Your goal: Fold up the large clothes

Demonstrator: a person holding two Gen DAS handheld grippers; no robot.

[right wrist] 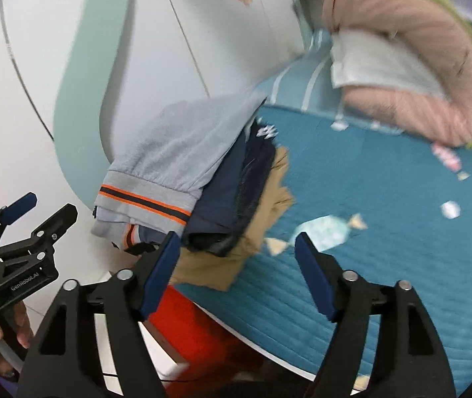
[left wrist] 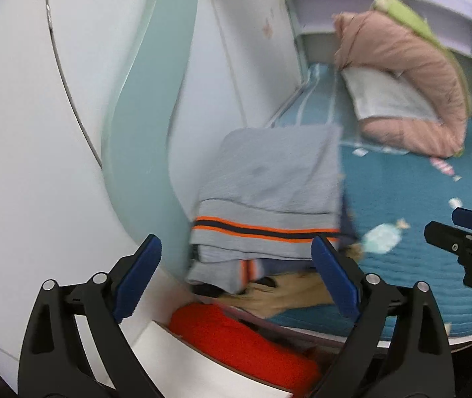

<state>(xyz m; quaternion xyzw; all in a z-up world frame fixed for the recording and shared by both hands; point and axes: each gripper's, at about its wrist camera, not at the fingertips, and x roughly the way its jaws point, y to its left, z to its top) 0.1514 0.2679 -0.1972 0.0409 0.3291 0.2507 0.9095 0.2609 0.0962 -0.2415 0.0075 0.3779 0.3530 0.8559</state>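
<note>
At 12 o'clock from both empty, spread claws, left claw (left wrist: 236,278) and right claw (right wrist: 237,272), folded grey garment (left wrist: 269,192) tops stack against bed (right wrist: 385,232) edge, likely keeping folding space free.

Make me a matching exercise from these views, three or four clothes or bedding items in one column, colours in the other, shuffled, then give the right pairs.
Things:
1. top garment of the stack
2. bottom garment of the stack
3. quilt
4. bedspread

Colours:
A. teal
B. tan
C. grey with orange and navy stripes
D. pink

Pairs: 1-C, 2-B, 3-D, 4-A
</note>
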